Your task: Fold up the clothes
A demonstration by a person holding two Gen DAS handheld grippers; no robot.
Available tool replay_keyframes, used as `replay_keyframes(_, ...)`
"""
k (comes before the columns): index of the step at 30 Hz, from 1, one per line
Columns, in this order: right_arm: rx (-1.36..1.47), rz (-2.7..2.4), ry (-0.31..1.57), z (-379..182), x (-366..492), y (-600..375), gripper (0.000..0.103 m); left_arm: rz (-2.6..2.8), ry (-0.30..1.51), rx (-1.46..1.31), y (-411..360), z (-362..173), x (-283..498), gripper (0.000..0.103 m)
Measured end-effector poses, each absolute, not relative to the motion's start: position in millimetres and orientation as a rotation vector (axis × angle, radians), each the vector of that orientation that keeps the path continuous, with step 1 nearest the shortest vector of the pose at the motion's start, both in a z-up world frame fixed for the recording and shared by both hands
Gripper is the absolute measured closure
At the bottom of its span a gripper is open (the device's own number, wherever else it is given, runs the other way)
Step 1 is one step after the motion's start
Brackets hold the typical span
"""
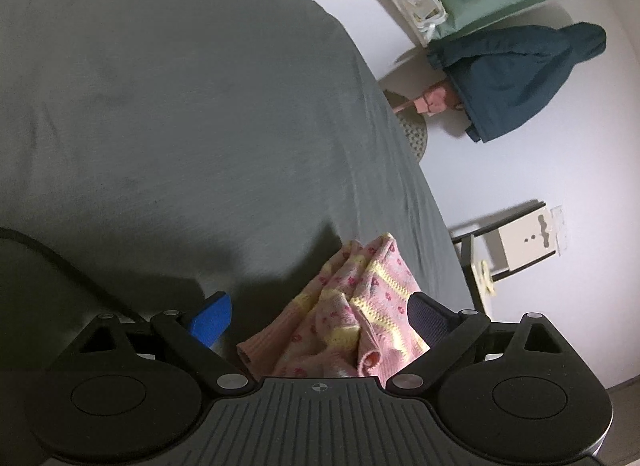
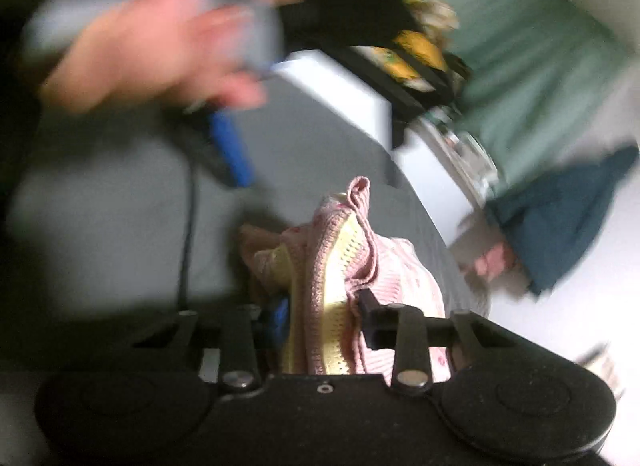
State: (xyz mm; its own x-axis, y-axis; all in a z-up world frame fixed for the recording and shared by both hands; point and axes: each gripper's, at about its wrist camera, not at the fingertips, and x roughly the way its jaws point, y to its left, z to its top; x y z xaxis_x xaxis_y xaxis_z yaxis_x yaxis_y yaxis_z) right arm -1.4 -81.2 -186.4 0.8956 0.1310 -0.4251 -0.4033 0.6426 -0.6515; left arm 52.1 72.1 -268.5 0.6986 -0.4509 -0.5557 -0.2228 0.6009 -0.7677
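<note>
The pink-and-yellow knitted garment (image 2: 332, 266) lies bunched, unfolded, near the grey bed's (image 1: 168, 113) edge, at 6 o'clock in both views; my right gripper (image 2: 324, 318) pinches a fold, my left gripper (image 1: 316, 316) is spread wide around it, so folding has barely begun.

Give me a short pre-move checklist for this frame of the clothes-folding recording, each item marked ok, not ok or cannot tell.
1. Right gripper has the pink knitted garment between its fingers: ok, the fabric is bunched there.
2. Left gripper free to take a new hold: ok, jaws wide open, pads clear of the fabric.
3. Garment spread flat for a fold: not ok, it is crumpled.
4. Grey bed surface has bare room to lay it out: ok.
5. Garment away from the bed edge: not ok, it lies near it.
6. Right wrist view sharp enough to judge the grip: not ok, blurred.
</note>
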Motion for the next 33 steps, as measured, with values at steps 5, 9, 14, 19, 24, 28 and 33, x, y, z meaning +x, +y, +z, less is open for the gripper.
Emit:
replay_keyframes(5, -0.771, 0.275, 0.363, -183, 9, -77, 0.071, -0.158, 0.793, -0.969, 71, -271, 52, 0.008)
replay_keyframes(9, -0.828, 0.284, 0.416, -196, 27, -69, 0.051, -0.177, 0.803, -0.966, 70, -273, 53, 0.008)
replay_keyframes(14, -0.893, 0.306, 0.426, -193, 19, -71, 0.039, -0.19, 0.837, -0.962, 67, -276, 58, 0.008)
replay_keyframes(19, -0.977, 0.33, 0.391, -191, 8, -79, 0.026, -0.211, 0.859, -0.978, 68, -280, 62, 0.008)
replay_keyframes(24, -1.042, 0.358, 0.421, -204, 23, -67, 0.025, -0.238, 0.917, -0.94, 60, -283, 67, 0.008)
replay_keyframes(28, -1.031, 0.352, 0.421, -208, 43, -57, 0.024, -0.227, 0.955, -0.95, 61, -288, 72, 0.008)
replay_keyframes(33, -0.994, 0.343, 0.405, -212, 55, -58, 0.046, -0.214, 0.995, -0.976, 63, -299, 80, 0.008)
